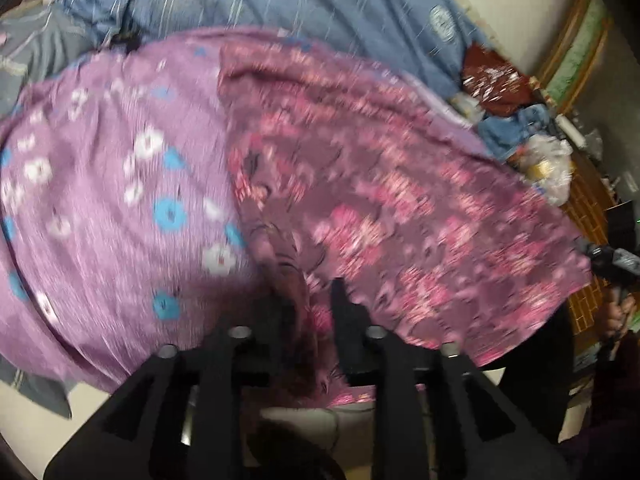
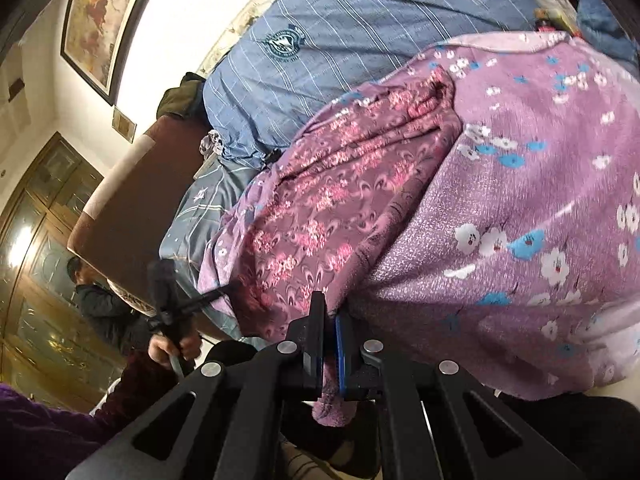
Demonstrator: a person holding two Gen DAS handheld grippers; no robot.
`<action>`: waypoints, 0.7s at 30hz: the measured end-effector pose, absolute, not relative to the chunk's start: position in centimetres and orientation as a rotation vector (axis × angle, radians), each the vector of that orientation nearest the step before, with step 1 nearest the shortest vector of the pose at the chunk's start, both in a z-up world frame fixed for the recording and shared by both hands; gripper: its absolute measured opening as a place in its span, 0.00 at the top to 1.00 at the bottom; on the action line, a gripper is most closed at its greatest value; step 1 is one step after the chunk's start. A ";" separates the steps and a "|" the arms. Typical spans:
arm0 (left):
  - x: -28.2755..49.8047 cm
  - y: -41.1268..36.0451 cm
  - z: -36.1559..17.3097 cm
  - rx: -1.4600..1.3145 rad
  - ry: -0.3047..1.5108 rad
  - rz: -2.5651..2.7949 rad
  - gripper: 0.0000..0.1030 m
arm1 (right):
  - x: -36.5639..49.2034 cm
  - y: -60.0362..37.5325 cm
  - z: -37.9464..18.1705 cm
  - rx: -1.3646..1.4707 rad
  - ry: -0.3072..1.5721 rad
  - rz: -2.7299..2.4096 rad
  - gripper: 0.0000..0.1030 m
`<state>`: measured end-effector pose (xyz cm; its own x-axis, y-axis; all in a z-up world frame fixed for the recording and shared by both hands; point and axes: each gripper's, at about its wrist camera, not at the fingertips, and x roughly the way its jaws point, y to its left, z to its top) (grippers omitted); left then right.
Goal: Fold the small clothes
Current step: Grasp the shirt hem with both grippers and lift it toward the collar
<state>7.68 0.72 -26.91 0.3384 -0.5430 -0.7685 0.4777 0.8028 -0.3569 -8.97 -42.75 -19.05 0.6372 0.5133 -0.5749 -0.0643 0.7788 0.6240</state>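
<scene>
A maroon garment with pink flowers (image 1: 400, 208) lies spread on a lilac fleece blanket (image 1: 100, 200) dotted with white and blue blossoms. My left gripper (image 1: 310, 296) stands over the garment's near edge, its jaws parted, with a loose fold of the cloth bunched between them; the view is blurred. In the right wrist view the garment (image 2: 320, 208) lies rumpled on the blanket (image 2: 520, 220). My right gripper (image 2: 329, 308) is shut on the garment's fleecy lilac corner, which hangs below the fingers. The left gripper (image 2: 234, 286) reaches the garment's left edge. The right gripper (image 1: 588, 250) shows past the garment's right corner.
A blue striped duvet (image 2: 340, 40) is heaped behind the blanket. Clutter lies beside the bed: a red cloth (image 1: 492, 76) and a plastic bag (image 1: 548, 164). A brown headboard (image 2: 132, 208), a framed picture (image 2: 104, 12) and wooden doors (image 2: 40, 240) stand left, with another person (image 2: 92, 292) nearby.
</scene>
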 end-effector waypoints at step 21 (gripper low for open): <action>6.0 -0.5 -30.4 0.010 1.061 -0.682 0.68 | -7.1 -47.8 -25.3 0.684 0.876 0.091 0.47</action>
